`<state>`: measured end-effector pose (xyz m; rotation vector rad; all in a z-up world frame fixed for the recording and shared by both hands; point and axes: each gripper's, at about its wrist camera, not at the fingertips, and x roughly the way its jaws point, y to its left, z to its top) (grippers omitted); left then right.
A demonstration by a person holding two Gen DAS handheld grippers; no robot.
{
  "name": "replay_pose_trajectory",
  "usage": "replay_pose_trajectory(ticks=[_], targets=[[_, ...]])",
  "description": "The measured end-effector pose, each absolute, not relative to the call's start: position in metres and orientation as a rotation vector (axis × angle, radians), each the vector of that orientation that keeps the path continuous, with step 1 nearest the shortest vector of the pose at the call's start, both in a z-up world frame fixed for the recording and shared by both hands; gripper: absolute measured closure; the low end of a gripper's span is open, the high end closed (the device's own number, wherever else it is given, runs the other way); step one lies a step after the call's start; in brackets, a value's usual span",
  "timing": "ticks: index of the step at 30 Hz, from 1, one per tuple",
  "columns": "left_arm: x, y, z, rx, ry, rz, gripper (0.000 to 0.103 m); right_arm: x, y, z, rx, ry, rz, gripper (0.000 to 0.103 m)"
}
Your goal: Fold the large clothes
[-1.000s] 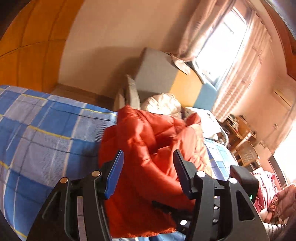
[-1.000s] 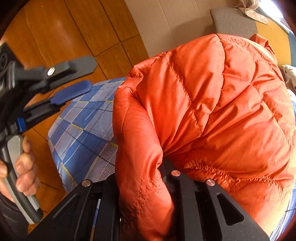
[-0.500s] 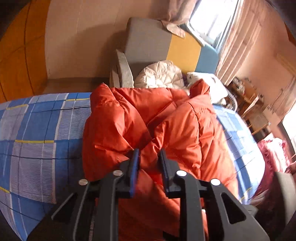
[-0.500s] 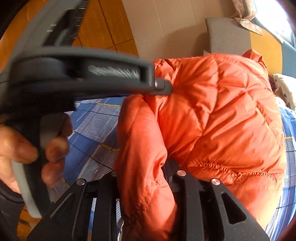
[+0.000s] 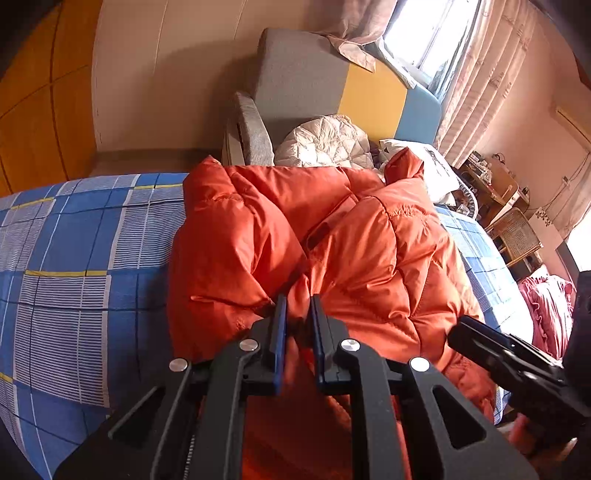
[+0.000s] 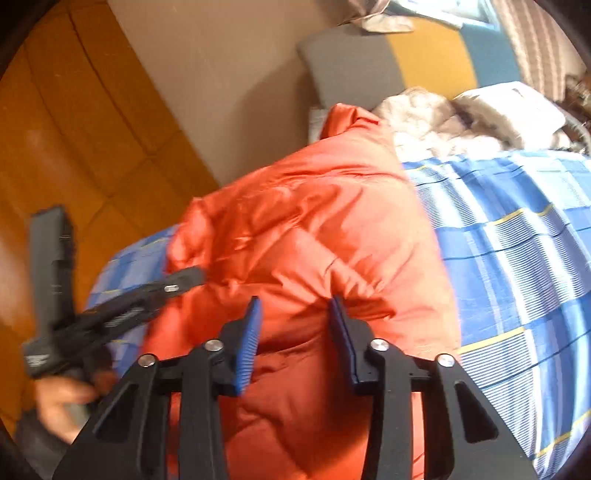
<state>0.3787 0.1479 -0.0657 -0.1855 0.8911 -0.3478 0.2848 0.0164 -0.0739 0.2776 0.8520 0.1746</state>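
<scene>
Right tool (image 6: 295,314) jaws just parted, left tool (image 5: 297,306) pinching orange jacket (image 5: 332,240)

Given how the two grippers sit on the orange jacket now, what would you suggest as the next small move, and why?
Probably draw the right gripper back: its jaws have just been opening and no longer pinch the orange jacket, while the left gripper, just closing, pinches a fold.

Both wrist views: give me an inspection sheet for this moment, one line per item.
Surface: bed, blue checked sheet.
Job's things: orange jacket, bunched on the sheet.
Clutter: white jacket and pillow at the bed's head.
Grippers: left gripper has just been closing, shut on a jacket fold; right gripper has just been opening, fingers apart, jacket between them.
Cables: nothing seen.
Surroundings: wooden wardrobe, headboard, curtained window.
</scene>
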Motion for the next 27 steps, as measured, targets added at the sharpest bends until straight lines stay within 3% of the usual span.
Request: replay_pose_trajectory(ticks=[3, 5, 8, 10, 11, 13, 27], targets=[[0.38, 0.156, -0.065, -0.265, 0.912, -0.347, 0.087, 0.284, 0.037, -0.079, 0.227, 0.853, 0.166, 0.066], [0.378, 0.161, -0.062, -0.312, 0.911, -0.349, 0.064, 0.284, 0.05, -0.083, 0.2, 0.859, 0.185, 0.066], [0.376, 0.159, -0.063, -0.343, 0.914, -0.374, 0.049, 0.278, 0.064, -0.086, 0.17, 0.859, 0.204, 0.066], [0.376, 0.152, -0.065, -0.324, 0.914, -0.373, 0.055, 0.273, 0.071, -0.086, 0.145, 0.857, 0.219, 0.066], [0.376, 0.15, -0.067, -0.324, 0.914, -0.383, 0.088, 0.271, 0.072, -0.085, 0.14, 0.86, 0.228, 0.066], [0.375, 0.145, -0.067, -0.31, 0.897, -0.384, 0.097, 0.268, 0.065, -0.075, 0.141, 0.862, 0.247, 0.066], [0.347, 0.165, -0.031, -0.206, 0.813, -0.385, 0.1, 0.291, 0.035, -0.047, 0.132, 0.81, 0.103, 0.066]])
